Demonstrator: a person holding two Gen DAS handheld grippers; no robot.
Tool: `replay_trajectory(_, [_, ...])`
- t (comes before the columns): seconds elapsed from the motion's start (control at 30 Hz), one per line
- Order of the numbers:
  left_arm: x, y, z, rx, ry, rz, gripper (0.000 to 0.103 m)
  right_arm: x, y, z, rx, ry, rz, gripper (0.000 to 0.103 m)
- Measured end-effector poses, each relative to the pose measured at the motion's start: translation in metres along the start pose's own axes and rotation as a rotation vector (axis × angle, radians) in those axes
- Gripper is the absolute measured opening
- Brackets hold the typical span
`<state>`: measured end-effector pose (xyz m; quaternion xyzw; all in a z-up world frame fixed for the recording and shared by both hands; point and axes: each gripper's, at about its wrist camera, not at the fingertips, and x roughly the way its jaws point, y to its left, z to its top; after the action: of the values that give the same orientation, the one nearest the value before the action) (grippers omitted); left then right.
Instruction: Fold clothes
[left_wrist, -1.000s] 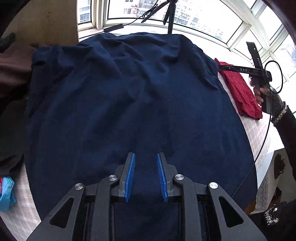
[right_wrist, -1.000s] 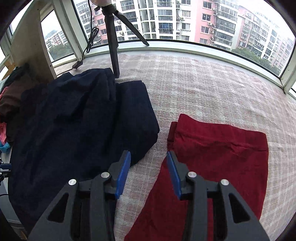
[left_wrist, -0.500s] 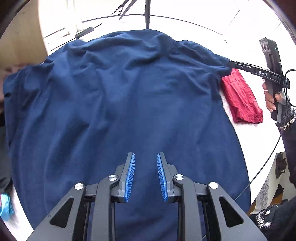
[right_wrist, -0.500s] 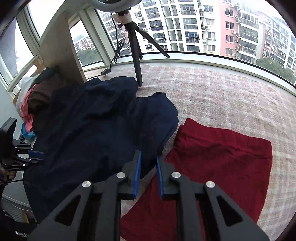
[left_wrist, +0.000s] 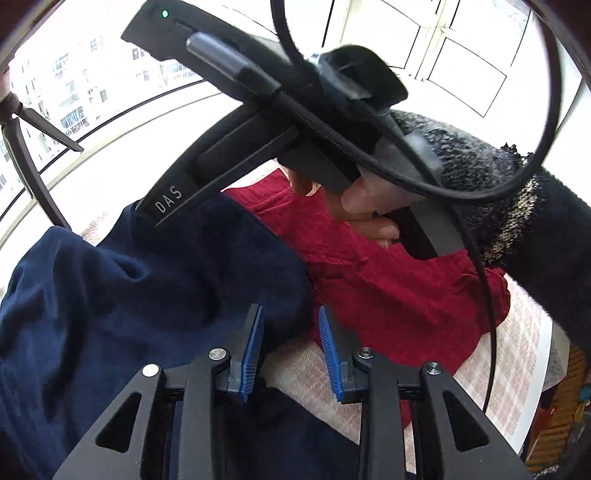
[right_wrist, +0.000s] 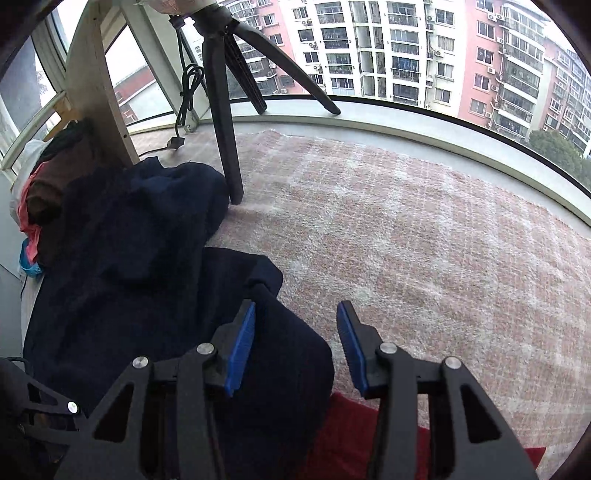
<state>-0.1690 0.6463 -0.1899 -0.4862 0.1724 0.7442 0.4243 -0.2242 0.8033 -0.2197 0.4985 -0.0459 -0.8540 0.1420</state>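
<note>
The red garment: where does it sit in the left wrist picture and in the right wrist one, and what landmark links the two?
Left wrist view: the red garment fills the centre right, beside the navy garment, under the hand holding the other gripper.
Right wrist view: only a strip of it shows at the bottom edge, behind the fingers.
Shared landmark: the tripod, far left in the left wrist view.

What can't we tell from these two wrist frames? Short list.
- Left wrist view: most of the red garment is hidden by the right gripper's body and the hand on it.
- Right wrist view: the red garment is cut off by the bottom edge and covered by the gripper frame.
- Either view: whether the navy garment is already folded; its full outline is never shown.
- Clothes pile: items too crumpled and dark to separate.
</note>
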Motion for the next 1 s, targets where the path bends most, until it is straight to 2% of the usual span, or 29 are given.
replay_trajectory(0.03, [0.006, 0.006, -0.001, -0.022, 0.012, -0.017, 0.028, 0.002, 0.001, -0.001, -0.008, 0.011, 0.021, 0.007])
replay_trajectory(0.1, [0.011, 0.019, -0.006, -0.076, 0.017, -0.055, 0.006, -0.003, -0.001, -0.002, 0.014, 0.013, 0.064, 0.005])
replay_trajectory(0.13, [0.01, 0.026, -0.009, -0.109, 0.011, -0.077, 0.006, -0.01, -0.001, -0.002, 0.024, -0.002, 0.054, 0.005])
replay_trajectory(0.23, [-0.022, 0.044, -0.018, -0.194, -0.084, -0.197, 0.006, -0.038, 0.003, 0.001, 0.048, -0.051, 0.029, 0.005])
replay_trajectory(0.33, [-0.05, 0.059, -0.021, -0.264, -0.192, -0.345, 0.006, -0.07, 0.013, 0.007, 0.047, -0.08, -0.132, 0.005])
replay_trajectory(0.37, [-0.053, 0.062, -0.02, -0.273, -0.216, -0.385, 0.011, -0.072, 0.016, 0.007, 0.037, -0.063, -0.192, 0.005])
replay_trajectory(0.4, [-0.047, 0.062, -0.02, -0.258, -0.178, -0.335, 0.015, -0.073, 0.018, 0.006, 0.029, -0.046, -0.252, 0.006])
replay_trajectory(0.43, [-0.042, 0.062, -0.021, -0.243, -0.141, -0.287, 0.021, -0.07, 0.012, 0.005, 0.043, -0.042, -0.274, 0.012])
replay_trajectory(0.47, [-0.037, 0.065, -0.025, -0.254, -0.108, -0.279, 0.029, -0.068, 0.006, 0.004, 0.057, -0.037, -0.296, 0.016])
replay_trajectory(0.5, [-0.033, 0.068, -0.03, -0.265, -0.075, -0.271, 0.029, -0.066, 0.0, 0.003, 0.072, -0.033, -0.317, 0.025])
replay_trajectory(0.53, [-0.029, 0.07, -0.034, -0.276, -0.044, -0.263, 0.029, -0.063, -0.006, 0.001, 0.086, -0.029, -0.339, 0.028])
replay_trajectory(0.6, [-0.039, 0.079, -0.051, -0.278, -0.059, -0.265, 0.03, -0.059, -0.018, -0.001, 0.114, -0.021, -0.381, 0.028])
replay_trajectory(0.7, [-0.059, 0.092, -0.067, -0.293, -0.075, -0.185, 0.031, -0.06, -0.018, 0.002, 0.065, -0.091, -0.233, 0.028])
replay_trajectory(0.8, [-0.07, 0.099, -0.083, -0.316, -0.067, -0.094, 0.031, -0.045, -0.002, 0.012, -0.059, -0.115, -0.131, 0.028])
replay_trajectory(0.87, [-0.077, 0.105, -0.106, -0.322, -0.051, -0.021, 0.031, -0.02, 0.01, 0.021, -0.113, -0.088, -0.082, 0.028])
replay_trajectory(0.93, [-0.087, 0.112, -0.127, -0.325, -0.028, 0.041, 0.031, 0.006, 0.015, 0.026, -0.133, -0.049, -0.094, 0.027])
replay_trajectory(1.0, [-0.088, 0.115, -0.145, -0.351, -0.003, 0.054, 0.031, 0.026, 0.023, 0.031, -0.144, -0.019, -0.094, 0.027])
